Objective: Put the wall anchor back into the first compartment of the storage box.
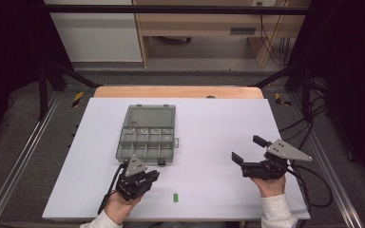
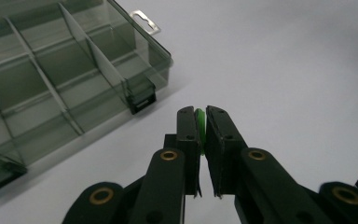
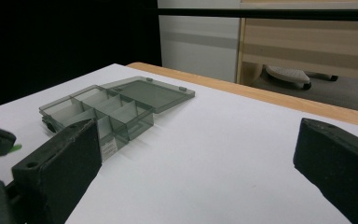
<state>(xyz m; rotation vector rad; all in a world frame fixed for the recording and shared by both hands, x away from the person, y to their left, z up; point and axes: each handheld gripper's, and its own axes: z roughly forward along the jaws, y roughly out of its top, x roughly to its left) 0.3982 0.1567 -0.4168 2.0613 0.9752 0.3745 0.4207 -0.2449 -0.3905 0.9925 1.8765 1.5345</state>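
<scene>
A smoky clear compartment box lies open on the white table, its lid folded flat behind it. My left gripper hovers just in front of the box's near right corner. In the left gripper view it is shut on a small flat green piece, with the box up to the left. A second green piece lies on the table near the front edge. My right gripper is held at the right, open and empty, and its own view looks toward the box.
The white table top has a wooden strip along its far edge. Black frame rails stand on both sides, and cables trail off the right edge. Beyond the table are a wooden desk and a white cabinet.
</scene>
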